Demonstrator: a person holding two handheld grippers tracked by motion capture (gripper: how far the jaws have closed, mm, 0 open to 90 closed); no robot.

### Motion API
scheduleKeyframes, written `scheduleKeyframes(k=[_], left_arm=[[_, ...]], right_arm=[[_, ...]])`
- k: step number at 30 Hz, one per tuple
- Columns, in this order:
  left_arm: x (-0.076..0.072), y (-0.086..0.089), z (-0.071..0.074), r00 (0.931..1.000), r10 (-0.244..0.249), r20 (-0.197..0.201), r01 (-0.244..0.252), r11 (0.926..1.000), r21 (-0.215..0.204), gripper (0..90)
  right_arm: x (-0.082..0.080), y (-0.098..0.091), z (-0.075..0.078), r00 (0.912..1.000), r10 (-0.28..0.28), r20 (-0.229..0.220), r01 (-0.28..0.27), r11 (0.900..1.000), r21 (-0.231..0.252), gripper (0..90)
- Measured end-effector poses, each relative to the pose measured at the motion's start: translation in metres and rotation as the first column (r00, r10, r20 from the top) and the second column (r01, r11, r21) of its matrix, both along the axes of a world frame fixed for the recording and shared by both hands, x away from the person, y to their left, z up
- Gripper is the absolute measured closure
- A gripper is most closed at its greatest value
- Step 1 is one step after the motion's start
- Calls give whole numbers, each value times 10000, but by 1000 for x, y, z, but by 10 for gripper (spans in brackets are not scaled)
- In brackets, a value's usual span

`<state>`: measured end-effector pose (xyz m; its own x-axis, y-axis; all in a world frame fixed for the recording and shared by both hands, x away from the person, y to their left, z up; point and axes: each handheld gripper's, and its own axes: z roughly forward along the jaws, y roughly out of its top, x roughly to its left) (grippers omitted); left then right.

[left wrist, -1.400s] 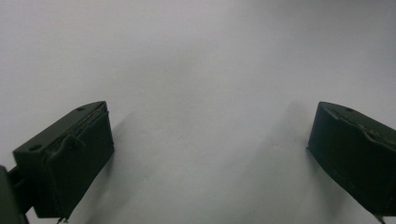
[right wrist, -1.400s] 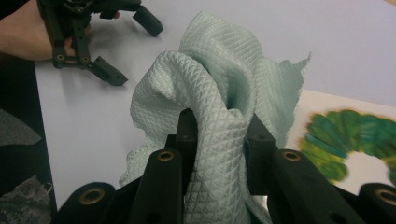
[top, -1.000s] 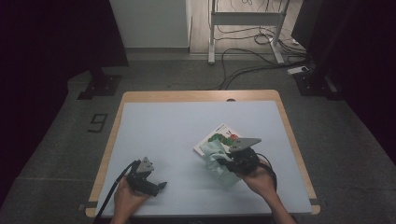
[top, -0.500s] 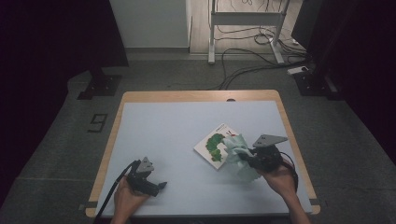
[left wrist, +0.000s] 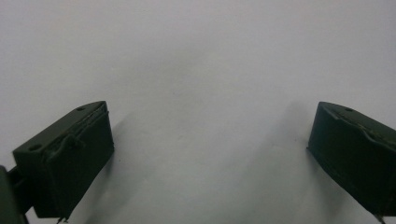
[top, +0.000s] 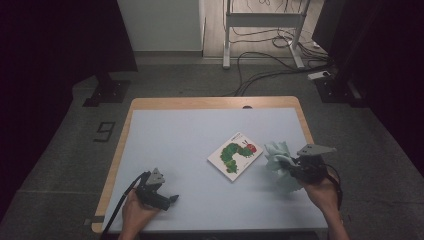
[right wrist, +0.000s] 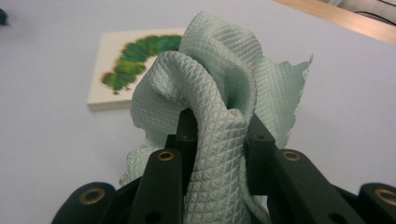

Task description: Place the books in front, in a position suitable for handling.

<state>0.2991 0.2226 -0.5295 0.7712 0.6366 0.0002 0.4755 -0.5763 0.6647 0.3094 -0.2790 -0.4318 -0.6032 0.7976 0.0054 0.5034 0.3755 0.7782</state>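
Currently we note a pale green, diamond-textured cloth [right wrist: 219, 93] bunched and pinched by the right gripper [right wrist: 217, 135] beside the caterpillar book [top: 235, 155]; its lower folds are hidden. Left gripper [left wrist: 210, 140] is spread, empty.

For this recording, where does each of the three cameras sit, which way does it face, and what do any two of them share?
High view: above the person's side, facing forward and down on the table; both forearms, left gripper, right gripper.
Left gripper view: rides the left gripper, facing bare tabletop between its open fingers.
Right gripper view: rides the right gripper, facing its fingers clamped on the green cloth.
Shared: high and right gripper views both show cloth and caterpillar book.
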Motion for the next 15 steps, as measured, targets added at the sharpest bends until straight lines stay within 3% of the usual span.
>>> scheduleKeyframes(k=[6, 15], left_arm=[[0, 0, 0, 10000, 23, -10, -23, 10000, -25, 0], [0, 0, 0, 10000, 15, -12, -15, 10000, -15, 0]], right_arm=[[0, -19, -10, 9989, -458, -49, 457, 9987, -221, 714], [5, -30, -36, 9952, -959, -195, 945, 9936, -623, 713]])
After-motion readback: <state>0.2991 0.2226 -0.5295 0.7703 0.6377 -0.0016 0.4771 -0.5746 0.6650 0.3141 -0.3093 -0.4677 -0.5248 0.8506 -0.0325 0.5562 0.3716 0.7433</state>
